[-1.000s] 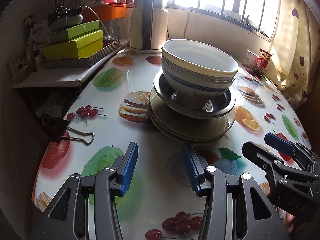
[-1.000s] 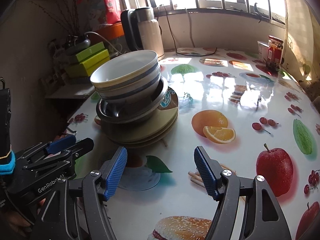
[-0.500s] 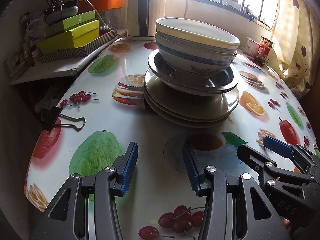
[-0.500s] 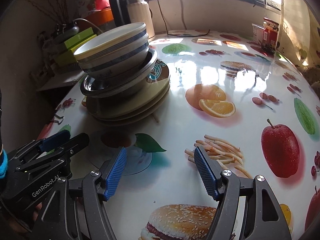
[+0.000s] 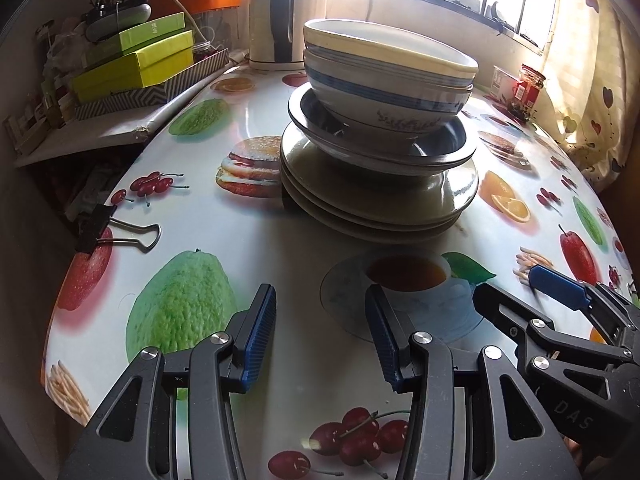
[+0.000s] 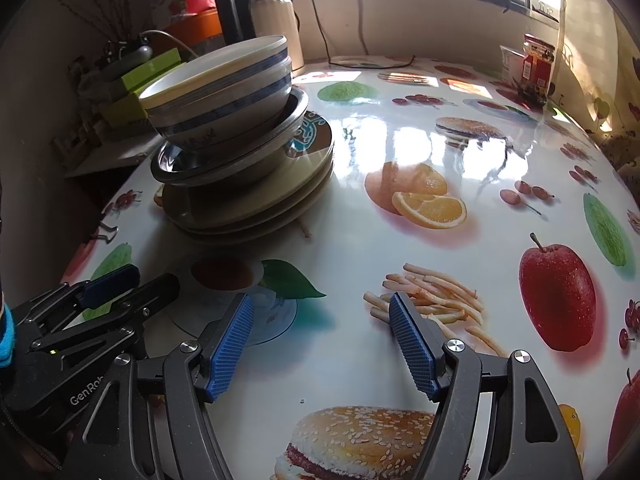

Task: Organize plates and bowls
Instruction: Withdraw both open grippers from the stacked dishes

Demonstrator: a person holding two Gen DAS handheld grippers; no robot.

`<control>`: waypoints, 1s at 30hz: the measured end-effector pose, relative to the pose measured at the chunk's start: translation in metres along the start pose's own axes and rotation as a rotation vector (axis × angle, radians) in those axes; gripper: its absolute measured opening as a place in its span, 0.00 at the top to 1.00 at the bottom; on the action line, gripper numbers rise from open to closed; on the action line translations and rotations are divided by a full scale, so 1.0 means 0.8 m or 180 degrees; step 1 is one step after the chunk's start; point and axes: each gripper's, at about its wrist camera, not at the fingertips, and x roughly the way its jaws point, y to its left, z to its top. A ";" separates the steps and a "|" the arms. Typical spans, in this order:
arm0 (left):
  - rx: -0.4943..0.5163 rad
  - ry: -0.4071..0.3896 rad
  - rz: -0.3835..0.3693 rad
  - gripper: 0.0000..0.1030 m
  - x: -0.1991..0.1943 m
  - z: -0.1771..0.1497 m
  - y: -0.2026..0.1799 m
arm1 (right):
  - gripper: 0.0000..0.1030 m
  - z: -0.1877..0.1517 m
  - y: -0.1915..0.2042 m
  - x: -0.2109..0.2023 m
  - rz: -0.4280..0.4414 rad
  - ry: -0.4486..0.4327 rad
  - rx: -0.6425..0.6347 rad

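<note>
1 stack on the desk (image 5: 280, 240), all upright. Bottom: 3 olive-beige plates (image 5: 380, 204), nested, rims slightly offset; the top plate shows a teal pattern in the right wrist view. On them: a grey-rimmed deep dish (image 5: 380, 152), shiny inside. On top: 2 nested cream bowls (image 5: 384, 76) with blue bands, sitting off-centre in the dish and slightly tilted.

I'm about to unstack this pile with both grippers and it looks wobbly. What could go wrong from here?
The two bowls sit tilted in the steel dish, so a nudge could tip them off. The plates beneath are stacked off-centre and may slide on the glossy tablecloth. The left gripper and right gripper hang close together and could collide.
</note>
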 end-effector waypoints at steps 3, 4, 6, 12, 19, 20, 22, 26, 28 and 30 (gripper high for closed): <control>-0.0013 0.0001 0.0012 0.54 0.000 0.000 0.000 | 0.30 0.000 0.000 0.000 -0.0009 0.0000 0.0001; -0.0004 0.0000 0.0029 0.54 0.000 0.000 -0.002 | 0.29 0.000 0.000 0.001 -0.0019 0.0003 -0.0006; 0.0030 0.0005 0.0073 0.54 0.001 0.000 -0.004 | 0.28 0.000 0.001 0.001 -0.0025 0.0002 -0.0015; 0.0068 -0.0001 0.0124 0.54 0.002 -0.001 -0.007 | 0.23 -0.002 0.001 0.001 -0.0087 0.0003 -0.0024; 0.0063 -0.0014 0.0126 0.53 0.002 -0.001 -0.006 | 0.23 -0.002 0.000 0.002 -0.0108 0.0003 -0.0037; 0.0063 -0.0013 0.0128 0.53 0.002 -0.001 -0.006 | 0.23 -0.002 0.001 0.002 -0.0107 0.0003 -0.0037; 0.0066 -0.0016 0.0131 0.53 0.002 -0.001 -0.006 | 0.22 -0.002 0.001 0.002 -0.0108 0.0004 -0.0040; 0.0067 -0.0016 0.0127 0.53 0.002 -0.001 -0.006 | 0.22 -0.002 0.000 0.002 -0.0113 0.0003 -0.0040; 0.0068 -0.0017 0.0129 0.53 0.002 -0.001 -0.006 | 0.22 -0.002 0.000 0.002 -0.0114 0.0003 -0.0041; 0.0068 -0.0017 0.0128 0.53 0.002 -0.001 -0.006 | 0.22 -0.002 -0.001 0.002 -0.0114 0.0003 -0.0040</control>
